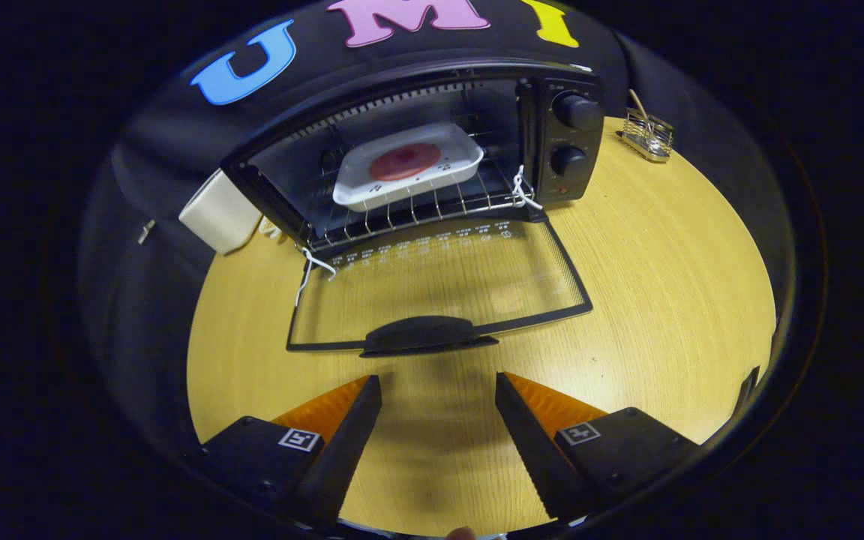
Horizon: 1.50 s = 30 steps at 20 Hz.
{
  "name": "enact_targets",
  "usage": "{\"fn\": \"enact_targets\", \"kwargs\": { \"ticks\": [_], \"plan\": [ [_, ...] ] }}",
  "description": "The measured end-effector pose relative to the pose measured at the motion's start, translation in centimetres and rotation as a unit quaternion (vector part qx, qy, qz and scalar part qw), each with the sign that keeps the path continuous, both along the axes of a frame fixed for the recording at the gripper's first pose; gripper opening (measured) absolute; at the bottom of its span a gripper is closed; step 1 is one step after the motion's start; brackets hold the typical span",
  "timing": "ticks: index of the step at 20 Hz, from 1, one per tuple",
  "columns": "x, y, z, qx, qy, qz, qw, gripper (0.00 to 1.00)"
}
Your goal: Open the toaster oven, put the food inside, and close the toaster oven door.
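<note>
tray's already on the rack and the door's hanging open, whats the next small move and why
Probably ease the gripper forward to the door handle just ahead of its open, empty fingers, to lift the door shut. The tray with the food already sits on the rack inside the toaster oven.

Toaster oven [432, 150] door [439, 289] open flat; food [404, 161] inside.
</note>
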<state>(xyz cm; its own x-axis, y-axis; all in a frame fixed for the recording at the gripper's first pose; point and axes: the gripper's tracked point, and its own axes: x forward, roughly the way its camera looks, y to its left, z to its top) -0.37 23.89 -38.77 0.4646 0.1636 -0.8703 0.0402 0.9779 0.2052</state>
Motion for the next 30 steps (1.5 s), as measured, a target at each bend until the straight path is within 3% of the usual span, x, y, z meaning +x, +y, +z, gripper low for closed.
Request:
{"fn": "enact_targets", "kwargs": {
  "ticks": [4,10,13,25,30],
  "plan": [
    [0.7,1.2,-2.1,-0.037,-0.007,0.025,0.999,0.99],
    [2.7,1.2,-3.2,-0.095,-0.013,0.035,0.995,0.99],
    [3.0,1.5,-3.1,-0.096,-0.014,0.035,0.995,0.99],
    [3.3,1.5,5.3,-0.057,-0.117,0.032,0.991,0.99],
    [5.7,1.7,9.9,-0.070,-0.178,0.058,0.980,0.99]
  ]
}}
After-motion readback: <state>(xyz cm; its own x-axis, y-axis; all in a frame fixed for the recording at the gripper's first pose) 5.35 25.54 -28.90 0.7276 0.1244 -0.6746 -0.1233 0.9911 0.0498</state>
